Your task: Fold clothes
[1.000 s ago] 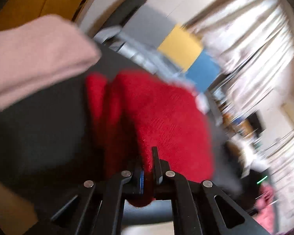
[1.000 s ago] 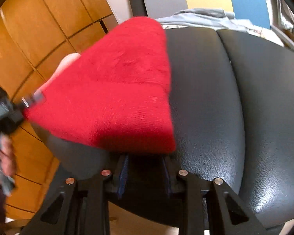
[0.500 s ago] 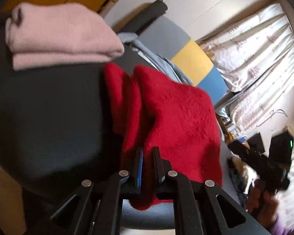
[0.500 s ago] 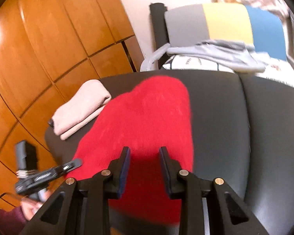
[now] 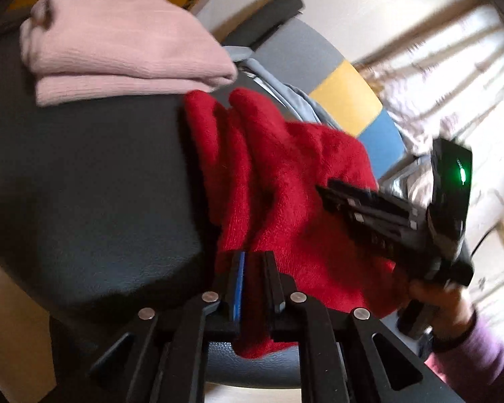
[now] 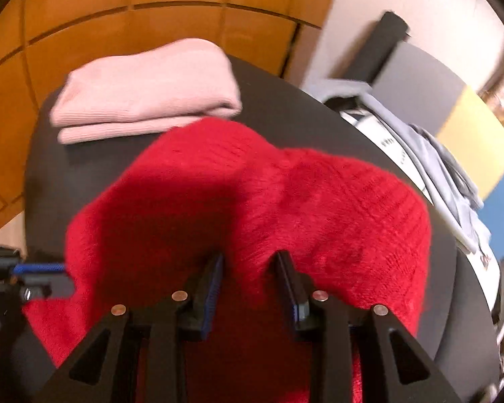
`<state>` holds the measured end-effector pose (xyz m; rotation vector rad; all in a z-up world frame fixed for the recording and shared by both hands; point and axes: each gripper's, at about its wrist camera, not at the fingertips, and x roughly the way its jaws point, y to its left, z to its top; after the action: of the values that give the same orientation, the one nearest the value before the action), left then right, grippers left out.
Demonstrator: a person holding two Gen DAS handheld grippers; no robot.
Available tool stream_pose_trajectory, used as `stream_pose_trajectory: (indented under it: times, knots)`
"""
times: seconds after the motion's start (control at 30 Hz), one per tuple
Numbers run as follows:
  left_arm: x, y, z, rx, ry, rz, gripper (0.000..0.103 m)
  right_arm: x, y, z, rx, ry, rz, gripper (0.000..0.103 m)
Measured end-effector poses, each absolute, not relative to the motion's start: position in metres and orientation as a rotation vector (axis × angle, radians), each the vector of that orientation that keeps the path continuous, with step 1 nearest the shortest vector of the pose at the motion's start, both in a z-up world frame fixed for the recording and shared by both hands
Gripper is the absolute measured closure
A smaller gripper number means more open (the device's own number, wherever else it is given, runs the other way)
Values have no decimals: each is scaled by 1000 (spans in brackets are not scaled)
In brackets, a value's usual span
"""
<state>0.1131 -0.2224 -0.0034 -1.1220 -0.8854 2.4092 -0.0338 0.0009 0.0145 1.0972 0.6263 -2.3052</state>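
Note:
A red fuzzy knit garment [image 5: 285, 181] lies bunched on a black leather seat [image 5: 84, 181]; it also shows in the right wrist view [image 6: 319, 201]. My left gripper [image 5: 253, 258] is shut on the garment's near edge. My right gripper [image 6: 250, 262] is open, its fingers straddling a raised fold of the red garment. The right gripper also shows in the left wrist view [image 5: 326, 194], resting over the garment. The left gripper shows at the left edge of the right wrist view [image 6: 64, 275]. A folded pink garment [image 5: 117, 50] lies at the seat's far side, also in the right wrist view [image 6: 148, 84].
Grey and white clothes [image 6: 420, 141] are piled against a grey, yellow and blue backrest [image 6: 463, 117]. Wooden cabinet panels [image 6: 117, 16] stand behind the seat. Curtains [image 5: 453, 67] hang at the right.
My right gripper let go of the red garment, swung round and came down open over a fold of it. The garment now lies on the seat. My left gripper stays shut on its edge.

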Motion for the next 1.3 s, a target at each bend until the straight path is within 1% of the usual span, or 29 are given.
stream_pose_trajectory:
  times: [0.03,0.07,0.1,0.13,0.2,0.23,0.3,0.33,0.37,0.4,0.47,0.57,0.6,0.67,0.8,0.87,0.97,1.03,1.13,1.17,1.2,1.23,1.27,1.3]
  knots:
    - [114,-225,2,-1100,-901,2417,81,-34,6,16,1101,581,-2311,68]
    - [114,-224,9,-1065,-896,2430,76,-36,10,17,1103,533,-2318,68]
    - [113,-222,17,-1032,-883,2437,65,-38,14,18,1104,466,-2323,68]
    - [112,-220,24,-999,-870,2444,49,-41,19,18,1105,393,-2323,68]
    - [101,-209,30,-1011,-783,2476,41,-45,25,18,1114,253,-2289,68]
    - [94,-203,32,-1027,-730,2493,41,-46,28,18,1121,194,-2261,68]
    - [79,-189,31,-1088,-615,2538,41,-41,31,19,1144,134,-2201,68]
    - [69,-183,24,-1156,-543,2574,47,-37,34,22,1140,117,-2194,68]
    - [61,-178,17,-1218,-481,2603,57,-31,42,29,1113,86,-2222,68]
    - [59,-179,11,-1241,-468,2613,66,-25,55,37,1079,24,-2258,68]
    - [61,-189,1,-1239,-504,2613,66,-14,84,52,1008,-105,-2328,68]
    - [73,-191,-1,-1201,-490,2645,74,-9,134,65,969,-219,-2482,71]
    - [77,-191,-2,-1188,-484,2659,75,-12,145,66,982,-228,-2515,78]
    - [85,-194,-6,-1171,-488,2680,75,-27,160,66,1023,-242,-2535,81]
    - [90,-203,-13,-1173,-597,2650,75,-54,146,67,1023,-217,-2451,81]
    - [93,-205,-14,-1167,-588,2649,74,-68,118,61,1053,-159,-2381,81]
    - [97,-201,-13,-1154,-502,2681,72,-96,74,33,1266,0,-2336,81]
    - [101,-202,-13,-1147,-480,2700,72,-103,59,27,1262,26,-2340,81]
    - [105,-202,-9,-1147,-492,2707,71,-110,43,24,1225,103,-2354,81]
    - [106,-203,-8,-1149,-495,2708,71,-112,42,24,1198,112,-2352,79]
    - [107,-204,-5,-1154,-511,2701,71,-111,45,26,1170,99,-2343,75]
    - [107,-206,-2,-1160,-537,2688,70,-107,52,31,1141,58,-2326,74]
    - [109,-211,2,-1159,-581,2670,70,-101,66,38,1106,-16,-2320,74]
    - [108,-215,6,-1149,-629,2657,69,-92,87,47,1061,-130,-2323,74]
